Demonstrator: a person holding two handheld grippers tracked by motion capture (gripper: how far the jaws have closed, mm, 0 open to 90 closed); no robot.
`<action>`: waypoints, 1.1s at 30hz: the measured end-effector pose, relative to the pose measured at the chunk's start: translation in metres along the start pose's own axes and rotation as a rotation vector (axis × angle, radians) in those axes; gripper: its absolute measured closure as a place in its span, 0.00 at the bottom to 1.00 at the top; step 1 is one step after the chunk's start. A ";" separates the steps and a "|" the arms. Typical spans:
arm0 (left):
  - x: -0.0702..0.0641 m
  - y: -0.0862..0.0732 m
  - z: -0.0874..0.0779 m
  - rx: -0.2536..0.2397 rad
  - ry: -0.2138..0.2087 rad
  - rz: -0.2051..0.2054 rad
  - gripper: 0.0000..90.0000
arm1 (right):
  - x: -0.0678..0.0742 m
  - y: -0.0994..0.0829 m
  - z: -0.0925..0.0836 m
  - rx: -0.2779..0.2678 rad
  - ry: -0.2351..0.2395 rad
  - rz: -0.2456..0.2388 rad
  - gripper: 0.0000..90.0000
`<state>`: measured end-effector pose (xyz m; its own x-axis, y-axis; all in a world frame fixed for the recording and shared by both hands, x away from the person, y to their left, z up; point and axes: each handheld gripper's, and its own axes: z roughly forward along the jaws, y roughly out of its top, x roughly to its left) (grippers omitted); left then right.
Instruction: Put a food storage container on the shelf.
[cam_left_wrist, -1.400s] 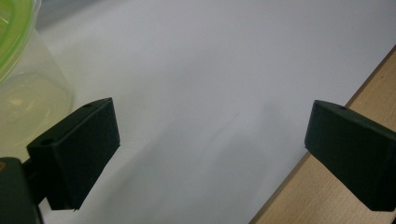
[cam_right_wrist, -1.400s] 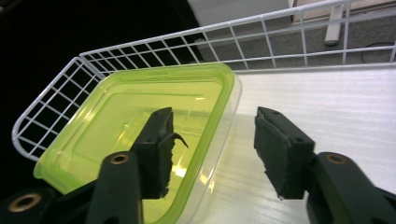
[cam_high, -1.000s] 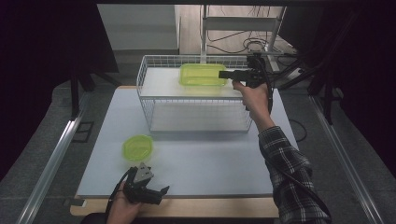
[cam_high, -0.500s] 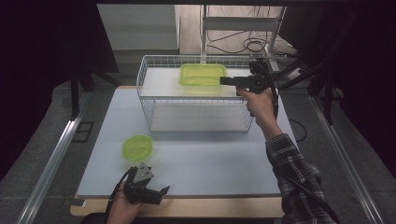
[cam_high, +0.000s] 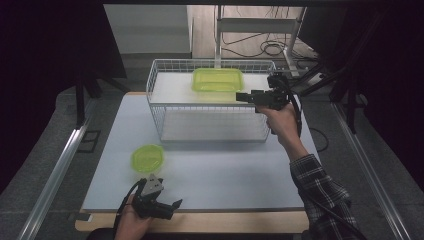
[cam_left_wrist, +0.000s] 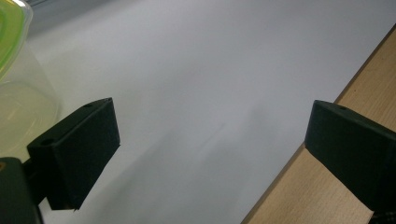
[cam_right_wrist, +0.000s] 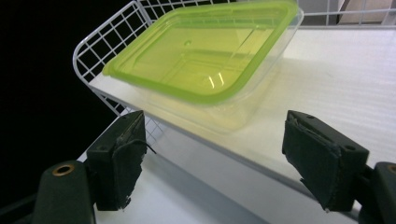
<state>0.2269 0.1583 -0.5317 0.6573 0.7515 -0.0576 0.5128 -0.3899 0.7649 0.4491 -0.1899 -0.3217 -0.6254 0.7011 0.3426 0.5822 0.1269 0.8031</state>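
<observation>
Hovering beside the lidded rectangular container (cam_high: 218, 80) on the wire rack (cam_high: 165, 107), your right gripper (cam_high: 242, 97) gapes empty. Your left gripper (cam_high: 167, 206), jaws apart, idles near the round container (cam_high: 147, 158); that one looks next.

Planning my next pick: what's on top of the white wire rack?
One clear rectangular plastic container with a green lid sits on the white wire rack, on its top shelf. Through its clear walls no contents show; the lid tints the view.

The wire rack (cam_high: 210, 102) stands at the back of the table (cam_high: 240, 170). The rectangular container (cam_high: 218, 79) sits on the rack's upper shelf. The right gripper (cam_high: 242, 96) hovers at the rack's right end, just beside that container. The round container (cam_high: 148, 158) lies before the rack, to its left. The left gripper (cam_high: 172, 205) rests nearer than the round container, well before the rack.
</observation>
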 end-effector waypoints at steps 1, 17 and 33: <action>0.000 0.000 0.000 0.002 0.000 0.001 0.03 | 0.000 -0.002 -0.001 0.002 0.002 -0.003 0.24; 0.000 0.000 0.002 0.012 0.006 0.004 0.03 | 0.008 -0.030 -0.010 0.035 0.000 -0.086 0.15; 0.000 0.000 0.002 0.015 0.007 0.004 0.03 | 0.011 -0.060 -0.015 0.045 0.011 -0.136 0.10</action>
<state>0.2277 0.1570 -0.5334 0.6553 0.7537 -0.0502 0.5185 -0.4004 0.7555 0.3996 -0.2001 -0.3591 -0.7057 0.6673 0.2381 0.5145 0.2516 0.8197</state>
